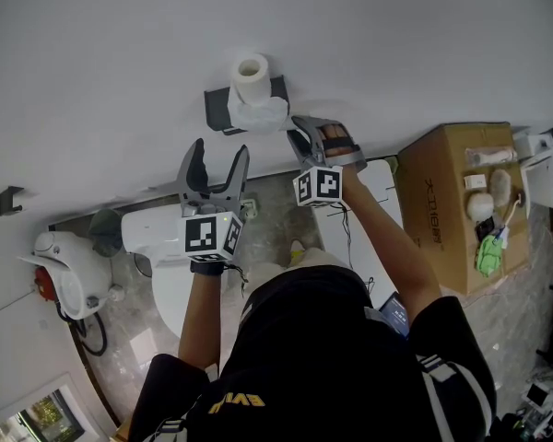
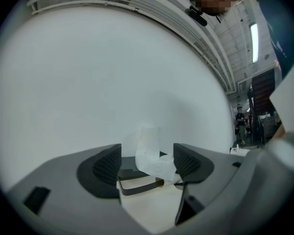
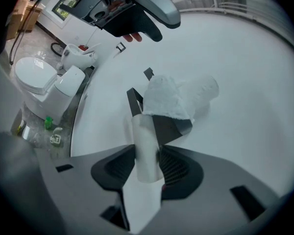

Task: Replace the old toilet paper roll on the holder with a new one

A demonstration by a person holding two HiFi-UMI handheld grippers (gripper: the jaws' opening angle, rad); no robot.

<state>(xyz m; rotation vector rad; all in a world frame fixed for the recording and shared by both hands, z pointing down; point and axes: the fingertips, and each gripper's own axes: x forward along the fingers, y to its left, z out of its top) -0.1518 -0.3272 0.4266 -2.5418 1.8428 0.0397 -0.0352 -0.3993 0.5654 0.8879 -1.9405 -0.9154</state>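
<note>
A dark wall holder (image 1: 223, 109) carries a white toilet paper roll (image 1: 251, 74) standing upright on it, with a crumpled loose sheet (image 1: 261, 113) hanging in front. My left gripper (image 1: 217, 167) is open below the holder, a little left of it, with nothing between its jaws. The left gripper view shows the roll (image 2: 150, 140) and the holder (image 2: 137, 184) beyond the gripper (image 2: 147, 163). My right gripper (image 1: 315, 136) is just right of the holder, shut on a brownish empty tube (image 1: 335, 139). In the right gripper view that tube (image 3: 146, 151) looks pale, below the holder (image 3: 172, 126) and the roll (image 3: 198, 93).
A white toilet (image 1: 166, 238) stands below the left gripper against the wall. A cardboard box (image 1: 447, 215) with small items on top sits at the right. A small dark hook (image 1: 9, 199) is on the wall at far left, above a white and red device (image 1: 60, 270).
</note>
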